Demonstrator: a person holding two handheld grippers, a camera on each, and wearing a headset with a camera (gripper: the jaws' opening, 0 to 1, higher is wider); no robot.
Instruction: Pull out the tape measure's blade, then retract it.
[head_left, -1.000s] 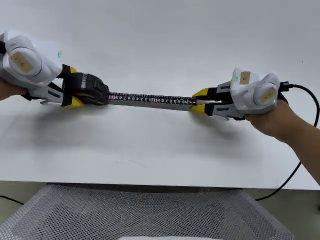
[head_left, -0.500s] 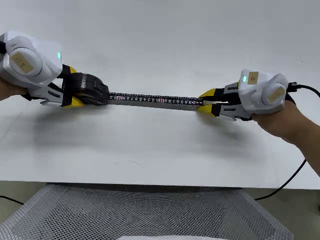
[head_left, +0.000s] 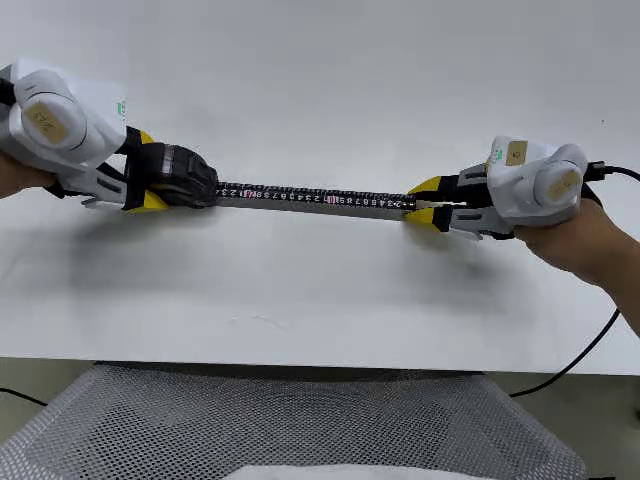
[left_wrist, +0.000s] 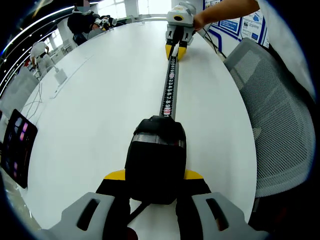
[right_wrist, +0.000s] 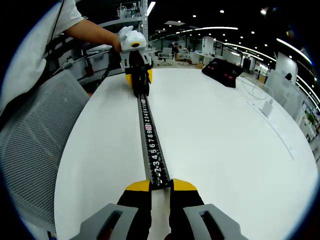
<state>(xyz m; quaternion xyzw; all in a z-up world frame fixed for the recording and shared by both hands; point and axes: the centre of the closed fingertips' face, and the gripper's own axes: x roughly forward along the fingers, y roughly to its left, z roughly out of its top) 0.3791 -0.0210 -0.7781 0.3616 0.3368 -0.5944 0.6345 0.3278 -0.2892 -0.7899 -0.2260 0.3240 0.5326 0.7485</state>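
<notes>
Head view: left gripper (head_left: 150, 172) clamps the case (head_left: 182, 176) at left; right gripper (head_left: 421, 204) pinches the blade (head_left: 310, 196) by its tip at right. Blade is likely thin, springy and kink-prone: hold its hooked end and the case sides.

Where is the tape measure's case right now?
Head view, left side: the black case is clamped in the left gripper, its blade running to the right gripper.

A black tape measure case (head_left: 182, 175) stands upright at the head view's left, its dark numbered blade (head_left: 315, 197) drawn out straight rightward.
</notes>
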